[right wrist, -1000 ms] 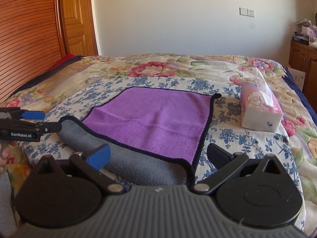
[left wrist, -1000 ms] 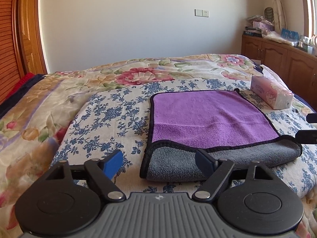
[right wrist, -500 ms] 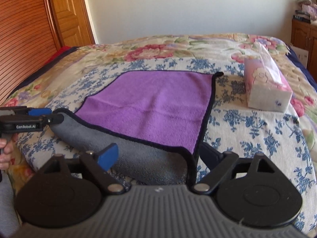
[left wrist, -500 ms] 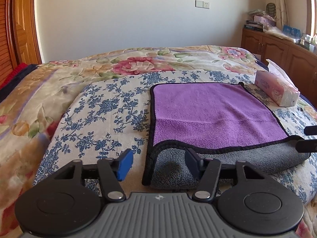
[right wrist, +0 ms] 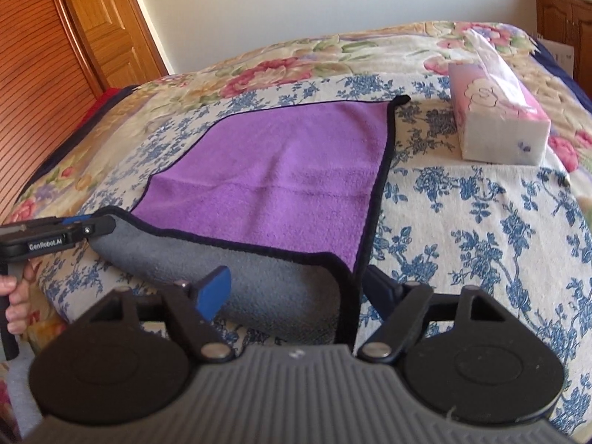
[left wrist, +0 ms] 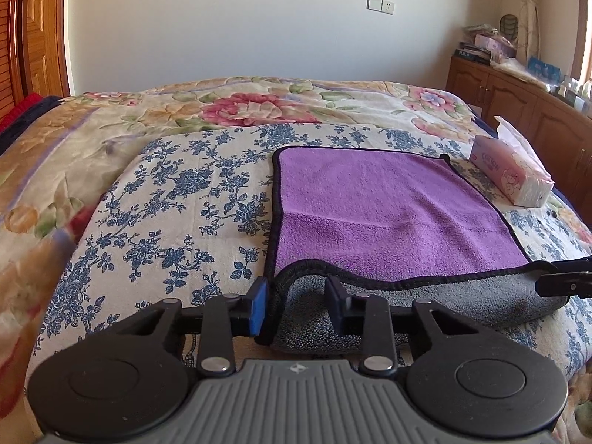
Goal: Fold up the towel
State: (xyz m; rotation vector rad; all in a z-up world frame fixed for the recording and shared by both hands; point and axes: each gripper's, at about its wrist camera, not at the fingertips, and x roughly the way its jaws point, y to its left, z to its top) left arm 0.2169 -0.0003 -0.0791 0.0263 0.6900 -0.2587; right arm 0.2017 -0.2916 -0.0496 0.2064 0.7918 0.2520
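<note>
**Towel on bed, near hem rolled back, both grippers at near corners**

Far left: wooden door (right wrist: 92,26) and slatted panel, well apart from work area. Floral quilt (left wrist: 111,140) covering bed, soft, puckered, sloping off at left margin. Blue-and-white flowered cloth (left wrist: 177,203) laid over quilt, flat, with broad bare strip left of towel.

Left gripper (left wrist: 296,305): jaws parted, straddling near-left corner of towel (left wrist: 388,203); blue pad just outside black hem, dark pad over grey fold. Contact with cloth not determinable; nothing clamped. Seen from right wrist as black body at left margin (right wrist: 55,238), tip against left end of grey roll, held by a hand (right wrist: 14,296).

Towel, centre: square, plush purple face up, grey reverse, black bound hem all round. Near edge turned back into rounded grey roll lying across purple face. Far edge and both far corners flat on flowered cloth. Faint crease lines crossing purple pile.

Right gripper (right wrist: 296,292): jaws wide apart, straddling near-right corner; blue pad over grey roll, dark pad just outside hem on flowered cloth. Nothing clamped. Its tips visible at right margin of left wrist view (left wrist: 566,277), beside right end of roll.

Right: tissue box (right wrist: 499,125), pink and white, rectangular, tissue protruding, near far-right corner of towel, not touching. Bare flowered cloth between box and hem. Wooden cabinets (left wrist: 518,88) along right wall, well apart.
</note>
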